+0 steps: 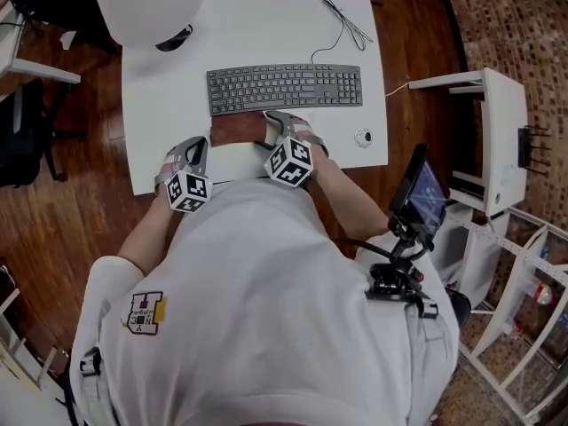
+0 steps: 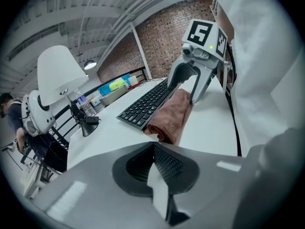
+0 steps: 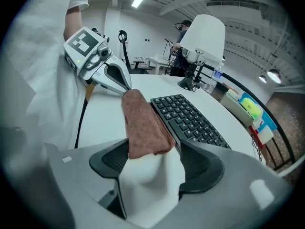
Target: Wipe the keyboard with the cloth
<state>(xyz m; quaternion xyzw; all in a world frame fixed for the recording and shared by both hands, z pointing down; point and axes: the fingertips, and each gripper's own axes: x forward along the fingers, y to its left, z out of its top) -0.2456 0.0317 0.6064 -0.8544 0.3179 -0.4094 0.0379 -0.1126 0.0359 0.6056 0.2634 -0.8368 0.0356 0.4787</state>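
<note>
A soft, fuzzy brown cloth [image 1: 238,130] lies folded into a long strip on the smooth white bench [image 1: 266,25]. It sits just in front of the keyboard [image 1: 284,89], along its near edge. The keyboard is flat, long and dark grey, with rows of small square keys. The right tongs [image 3: 151,154] are spread wide. One end of the cloth lies between them, but the dark ridged pads do not squeeze it. The left tongs [image 2: 155,156] are pressed together with nothing in them, and they point at the other end of the cloth. A big round white lamp shade [image 1: 146,3] stands at the far left corner of the bench. A thin dark cable [image 1: 344,23] runs behind the keyboard.
</note>
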